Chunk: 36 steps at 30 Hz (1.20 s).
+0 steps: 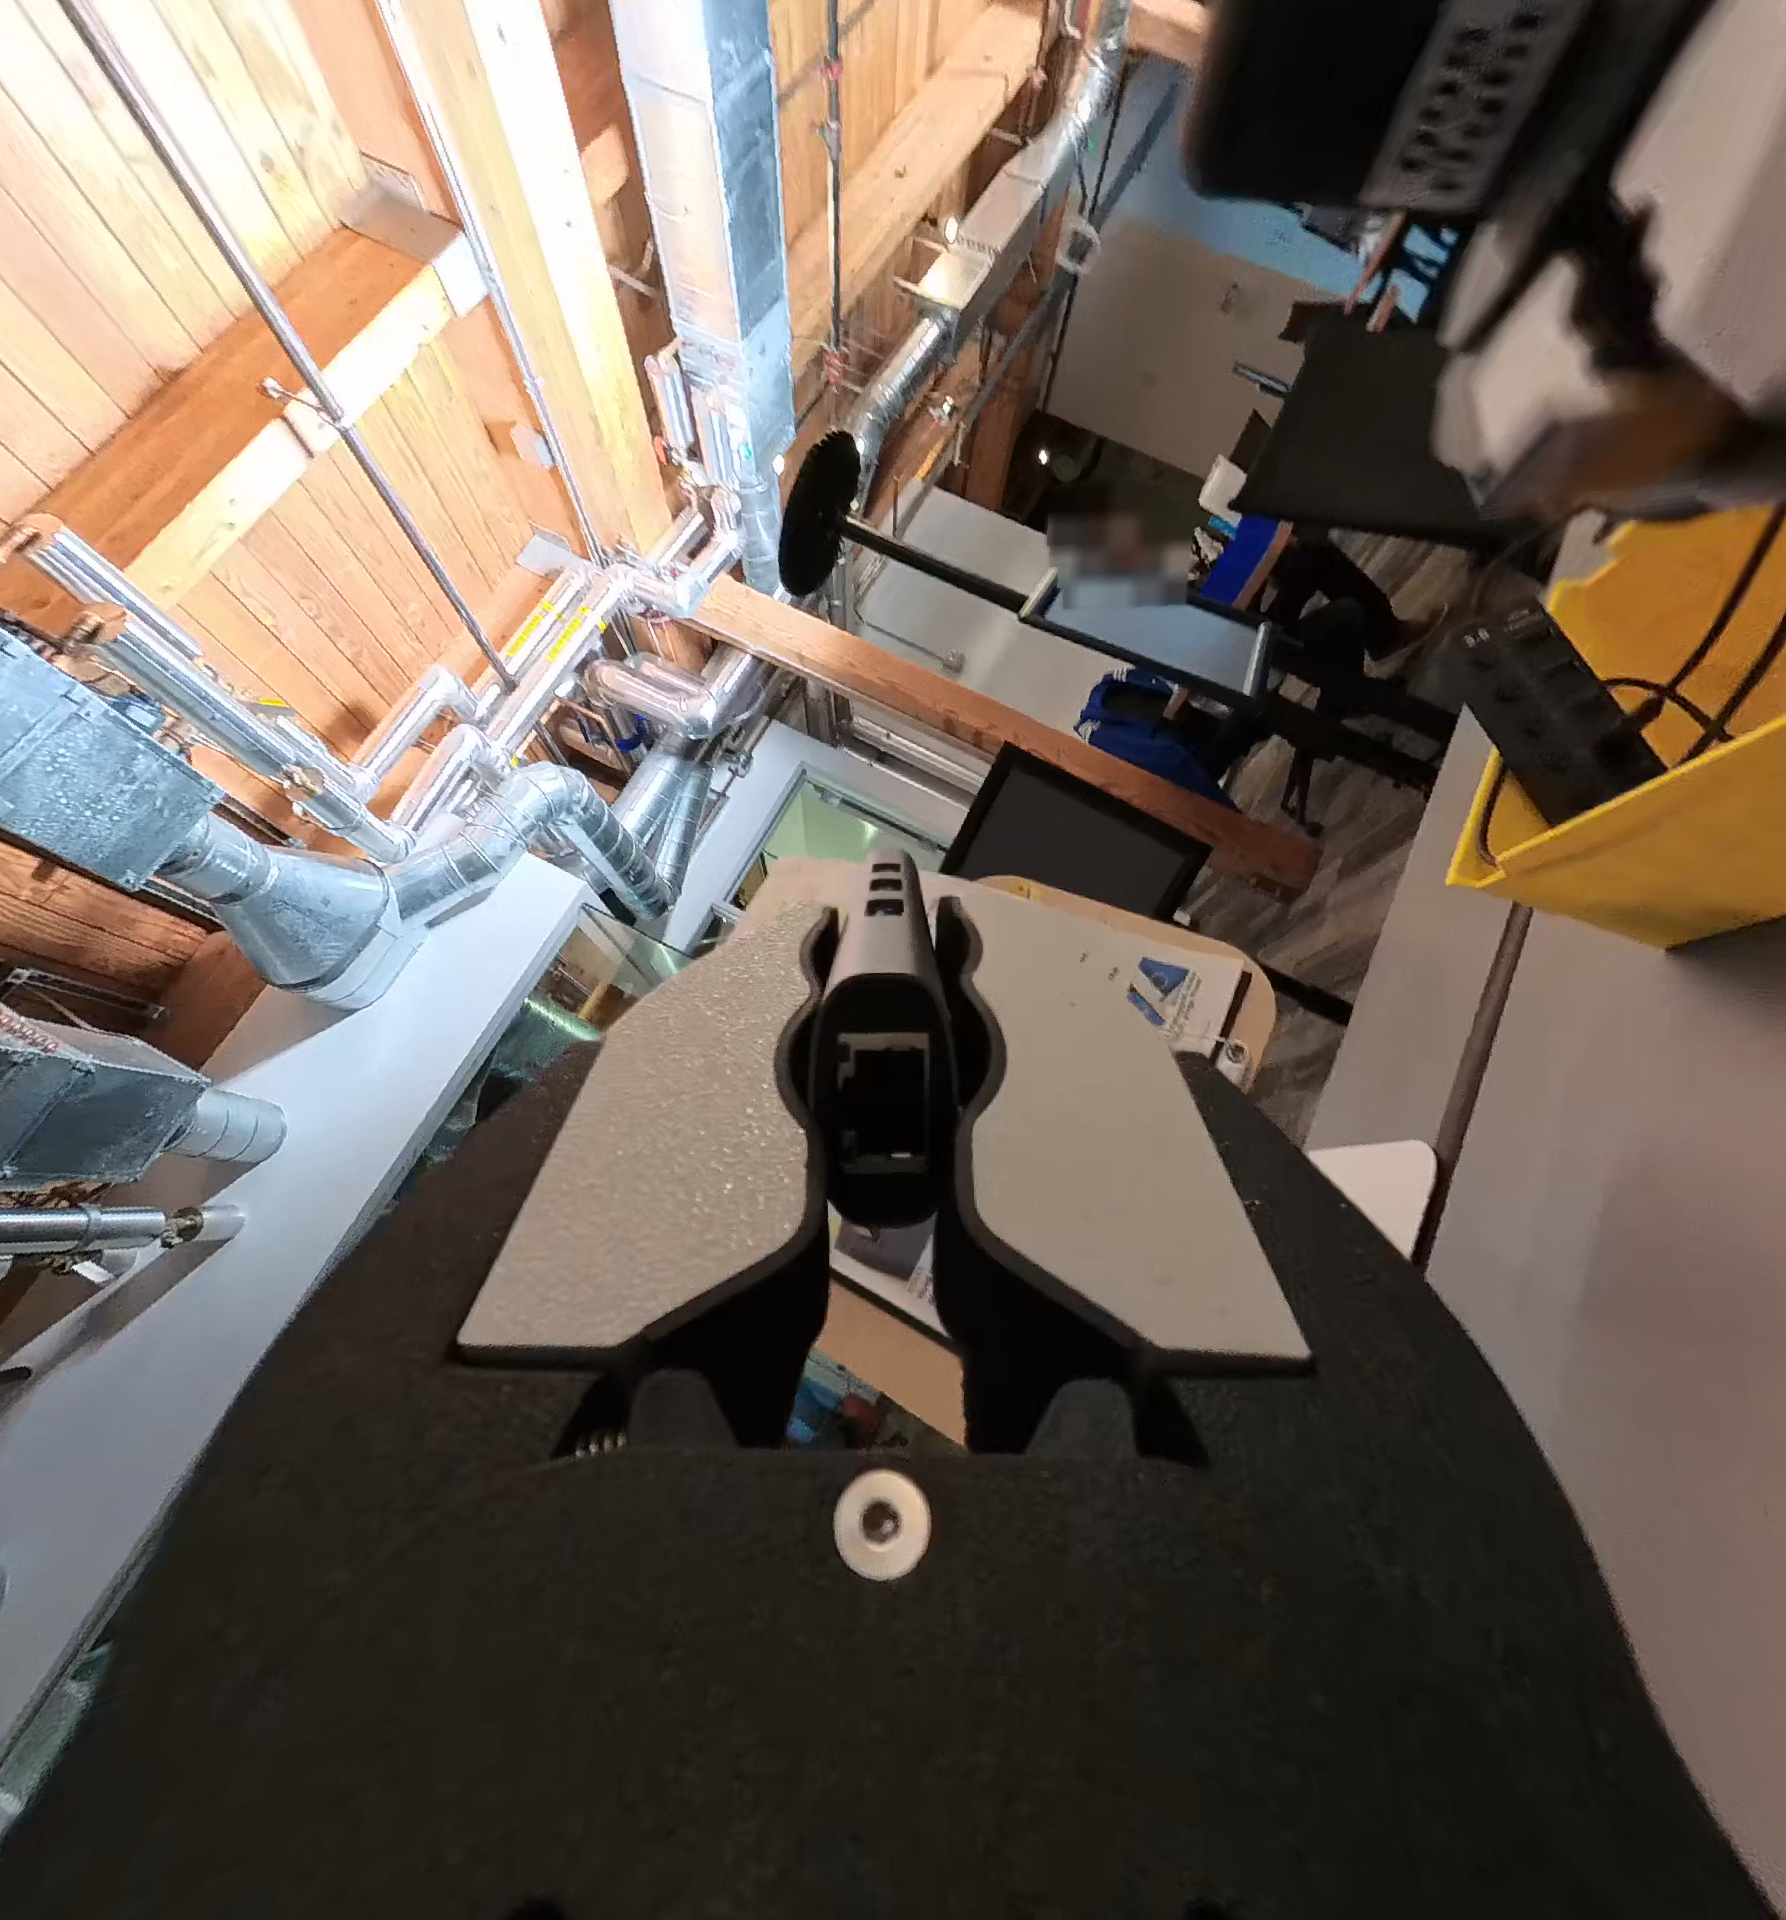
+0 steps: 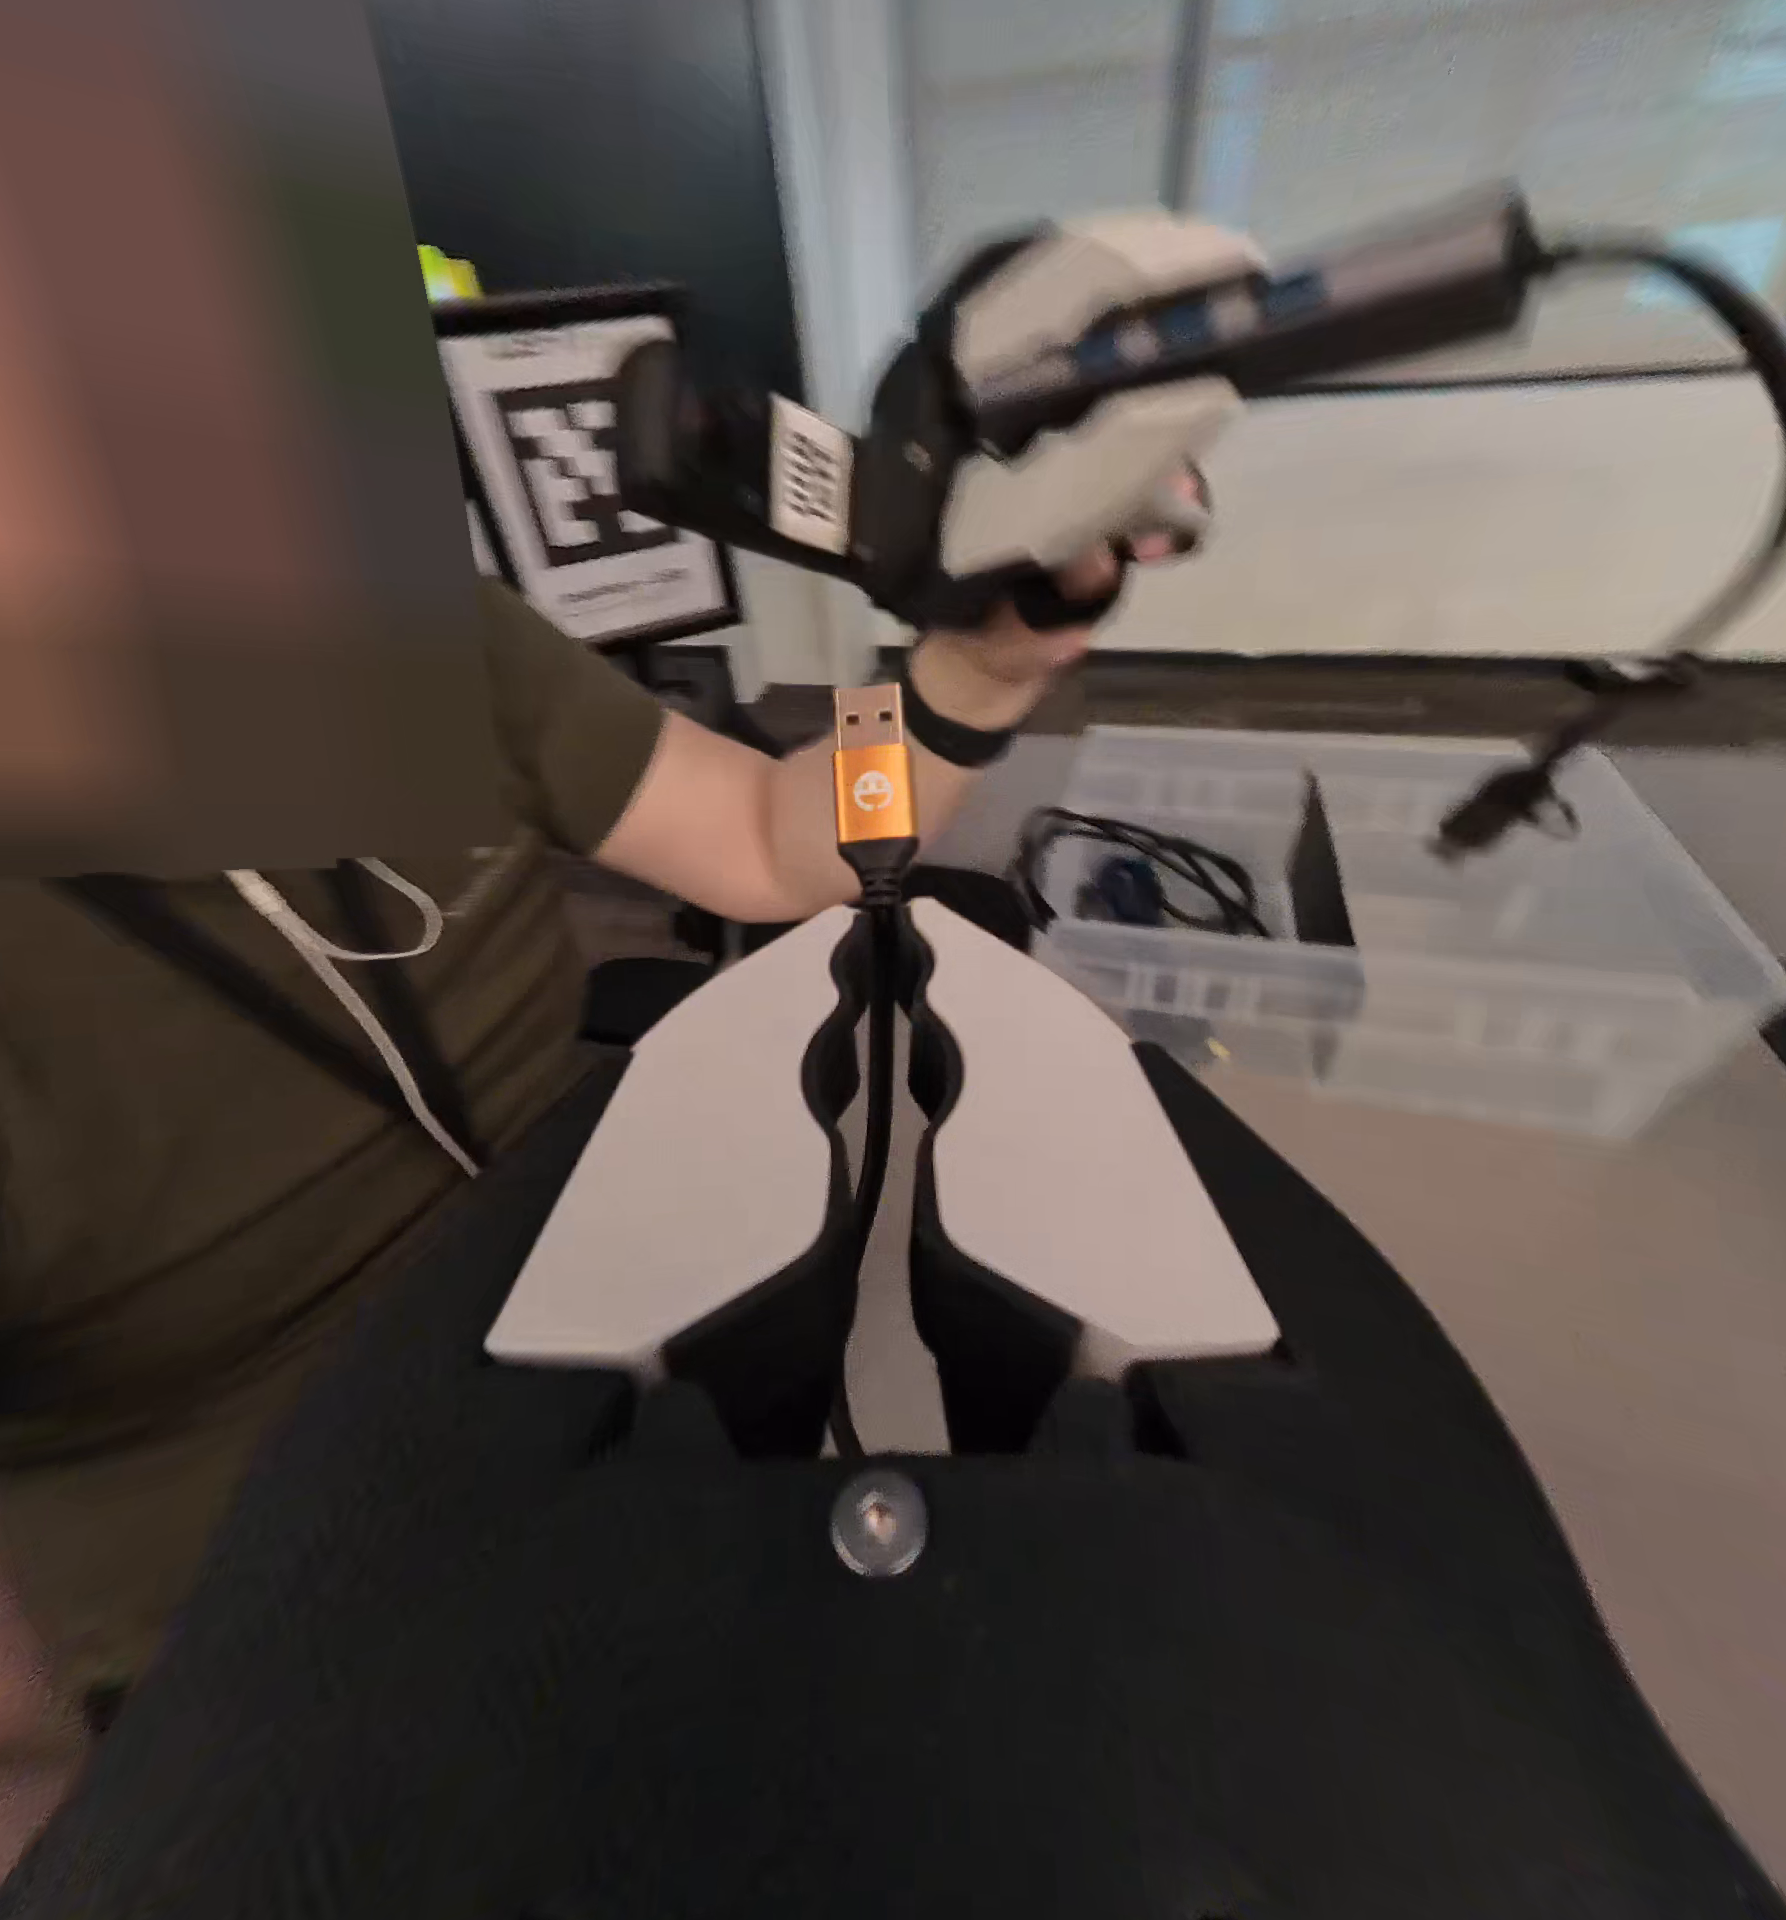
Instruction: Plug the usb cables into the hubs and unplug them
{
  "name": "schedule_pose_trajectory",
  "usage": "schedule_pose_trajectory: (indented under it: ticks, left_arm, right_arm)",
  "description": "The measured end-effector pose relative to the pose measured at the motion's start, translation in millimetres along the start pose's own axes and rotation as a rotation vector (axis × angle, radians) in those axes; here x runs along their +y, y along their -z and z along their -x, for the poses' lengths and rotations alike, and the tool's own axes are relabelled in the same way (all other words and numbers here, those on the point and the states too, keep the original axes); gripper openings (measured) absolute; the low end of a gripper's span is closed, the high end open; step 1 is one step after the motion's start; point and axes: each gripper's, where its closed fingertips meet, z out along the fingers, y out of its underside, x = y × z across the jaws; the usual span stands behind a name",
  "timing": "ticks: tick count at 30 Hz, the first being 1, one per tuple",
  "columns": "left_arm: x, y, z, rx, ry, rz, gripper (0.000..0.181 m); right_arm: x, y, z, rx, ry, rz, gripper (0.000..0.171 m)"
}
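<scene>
At the right of the right wrist view a clear plastic bin stands on the grey table, with coiled black cords in its left compartment; a framed marker board is behind, at centre left. The left gripper is closed on a dark matte hub, its open port facing the camera; its short black lead curves down at upper right. The right gripper pinches the thin black usb cable; the orange metal plug points up, apart from the hub. In the left wrist view, wooden ceiling planks and silver ducts fill the left; a yellow bin is at the right.
</scene>
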Motion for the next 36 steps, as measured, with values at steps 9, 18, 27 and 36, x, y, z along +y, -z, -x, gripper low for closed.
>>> schedule_pose_trajectory:
  ticks: [9, 18, 27, 36]
  left_arm:
    - [-14.7, -10.0, -36.5, 0.117, -0.038, -0.010, 0.018]
    - [-18.5, -13.1, -47.2, 0.148, -0.014, -0.041, 0.017]
    - [10.3, -23.6, -71.3, 0.189, -0.198, 0.130, 0.017]
    - [16.4, -27.8, -87.0, 0.219, -0.246, 0.163, 0.017]
  right_arm:
    - [-31.6, 20.8, 28.8, -0.333, 0.208, -0.024, 0.005]
    - [-18.4, 20.7, 4.2, -0.165, 0.157, 0.045, 0.005]
    - [0.3, 3.3, -46.1, 0.429, -0.004, 0.410, 0.005]
    - [8.5, 5.5, -57.3, 0.570, -0.105, 0.458, 0.005]
